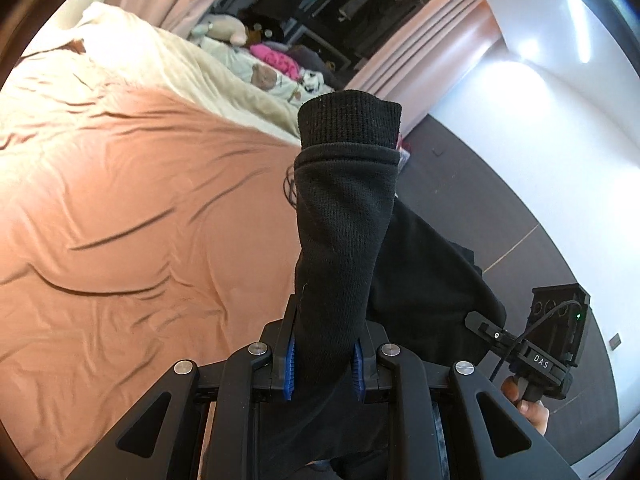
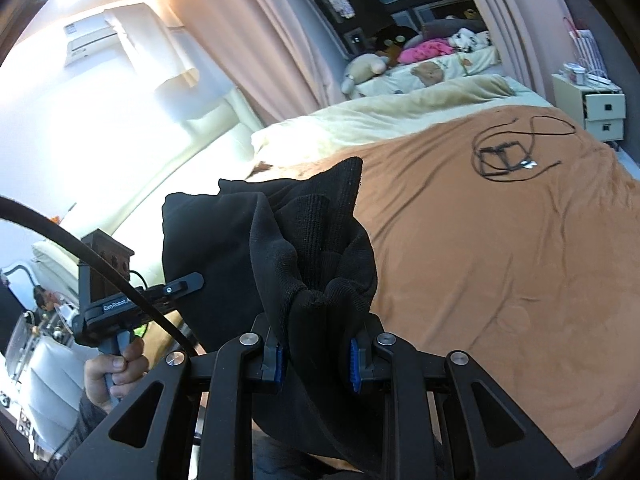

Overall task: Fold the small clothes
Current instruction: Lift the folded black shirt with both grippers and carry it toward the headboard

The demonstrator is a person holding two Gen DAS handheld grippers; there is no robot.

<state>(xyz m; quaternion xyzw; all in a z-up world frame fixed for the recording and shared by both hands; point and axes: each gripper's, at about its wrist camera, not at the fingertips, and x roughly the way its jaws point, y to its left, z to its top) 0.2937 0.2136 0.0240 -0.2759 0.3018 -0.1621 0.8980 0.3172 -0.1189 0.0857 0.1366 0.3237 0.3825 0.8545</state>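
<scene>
A soft, light black knitted garment (image 1: pixel 340 220) is pinched by both the left tongs (image 1: pixel 324 364) and right tongs (image 2: pixel 316 356), held above the orange-sheeted bed (image 2: pixel 480 260); limp sagging is expected, so the edges are best gripped.

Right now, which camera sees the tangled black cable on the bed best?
The right wrist view: the black cable lies whole and unblocked on the orange bedsheet. In the left wrist view only a small loop of it peeks out beside the black garment.

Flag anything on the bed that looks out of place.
A black cable lies in loose tangled loops on the orange bedsheet, right where clothes would be folded. Nothing looks spilled or damaged.
</scene>
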